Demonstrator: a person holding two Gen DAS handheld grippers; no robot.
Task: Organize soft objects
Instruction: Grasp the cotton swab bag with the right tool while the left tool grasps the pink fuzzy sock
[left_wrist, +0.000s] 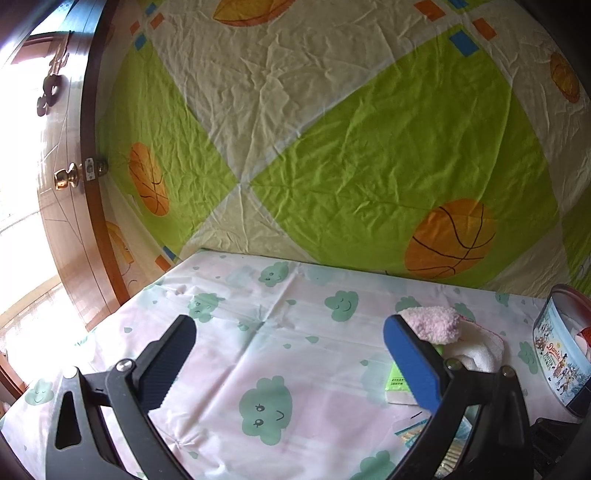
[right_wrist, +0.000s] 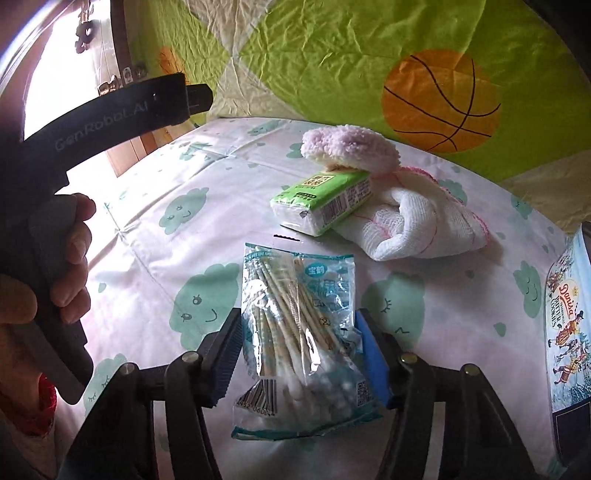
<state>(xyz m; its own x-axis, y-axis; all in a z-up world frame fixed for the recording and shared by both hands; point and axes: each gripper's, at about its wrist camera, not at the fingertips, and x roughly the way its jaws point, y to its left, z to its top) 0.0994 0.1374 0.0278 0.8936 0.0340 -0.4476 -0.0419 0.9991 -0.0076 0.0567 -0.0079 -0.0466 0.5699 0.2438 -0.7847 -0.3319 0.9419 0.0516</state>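
A clear bag of cotton swabs lies lengthwise on the cloud-print sheet, and my right gripper is shut on it, pads against both sides. Beyond it are a green tissue pack, a pink fluffy cloth and a white gauze cloth with pink trim, bunched together. My left gripper hovers open over bare sheet with nothing between its fingers. The pink fluffy cloth and white cloth sit just behind its blue right finger.
A round Danisa cookie tin stands at the right edge, also seen in the right wrist view as the tin. A green basketball-print sheet hangs behind. A wooden door is at the left. A hand holds the left gripper's handle.
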